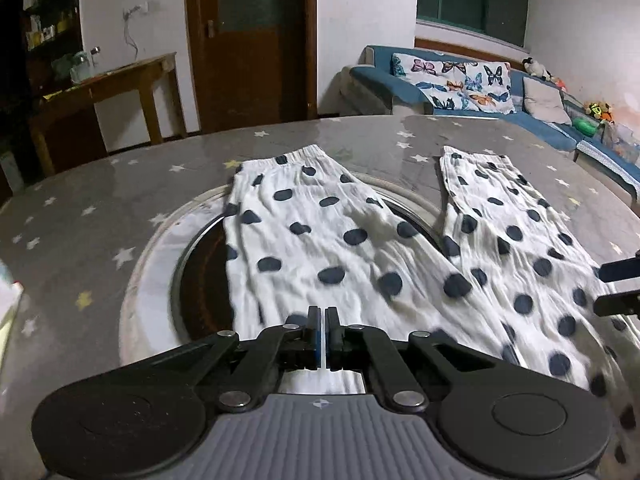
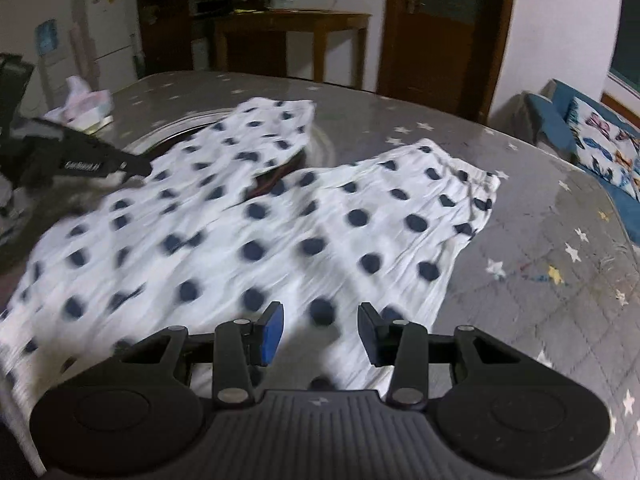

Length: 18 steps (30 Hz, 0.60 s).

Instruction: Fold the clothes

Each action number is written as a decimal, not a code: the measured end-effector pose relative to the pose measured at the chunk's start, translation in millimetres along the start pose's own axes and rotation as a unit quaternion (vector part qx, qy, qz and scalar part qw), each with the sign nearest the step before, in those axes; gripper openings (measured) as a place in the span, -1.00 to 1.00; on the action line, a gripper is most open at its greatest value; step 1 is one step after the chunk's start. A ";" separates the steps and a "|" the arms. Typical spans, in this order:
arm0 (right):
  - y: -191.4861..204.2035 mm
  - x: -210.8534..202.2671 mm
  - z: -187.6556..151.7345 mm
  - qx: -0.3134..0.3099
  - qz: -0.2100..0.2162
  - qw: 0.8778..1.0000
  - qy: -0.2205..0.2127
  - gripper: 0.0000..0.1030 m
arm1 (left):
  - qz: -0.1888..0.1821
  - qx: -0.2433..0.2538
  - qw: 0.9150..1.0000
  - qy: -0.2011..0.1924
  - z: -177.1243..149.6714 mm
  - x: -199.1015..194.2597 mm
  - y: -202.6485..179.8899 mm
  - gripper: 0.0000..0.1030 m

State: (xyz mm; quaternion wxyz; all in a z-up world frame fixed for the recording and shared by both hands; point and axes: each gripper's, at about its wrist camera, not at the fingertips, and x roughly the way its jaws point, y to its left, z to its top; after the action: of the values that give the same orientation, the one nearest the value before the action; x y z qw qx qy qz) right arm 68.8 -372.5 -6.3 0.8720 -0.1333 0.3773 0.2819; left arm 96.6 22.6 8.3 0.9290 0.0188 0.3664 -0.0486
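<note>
White trousers with dark blue dots (image 1: 320, 240) lie spread on the grey star-patterned table (image 1: 100, 208), both legs pointing away, cuffs at the far end. They also fill the right wrist view (image 2: 240, 232). My left gripper (image 1: 323, 316) is shut on the near waist edge of the trousers at their left side. My right gripper (image 2: 320, 320) is open just above the near edge of the right leg, with cloth between its fingers but not pinched. Its fingers (image 1: 616, 284) show at the right edge of the left wrist view. The left gripper (image 2: 92, 164) shows at the left in the right wrist view.
A round glass turntable (image 1: 160, 240) sits under the trousers in the table's middle. A small pile of pale cloth (image 2: 84, 104) lies at the table's far left. A blue sofa (image 1: 460, 84), a wooden desk (image 1: 120, 84) and a door stand beyond.
</note>
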 end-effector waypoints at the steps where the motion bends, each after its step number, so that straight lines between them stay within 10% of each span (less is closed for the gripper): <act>1: -4.3 6.5 1.2 0.004 -0.003 1.000 0.002 -0.20 | -0.001 -0.001 1.000 0.002 2.1 6.5 0.5 -0.97; 18: -12.8 -0.3 -18.5 0.039 -0.036 0.998 0.038 -0.16 | 0.092 0.012 0.995 0.022 -6.1 21.4 20.4 -0.97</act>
State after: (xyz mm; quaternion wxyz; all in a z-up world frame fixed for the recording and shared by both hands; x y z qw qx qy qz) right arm 65.5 -391.2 -18.4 0.8711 -0.1234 0.4156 0.2306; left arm 110.1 41.7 -10.8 0.9208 0.0649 0.3831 0.0332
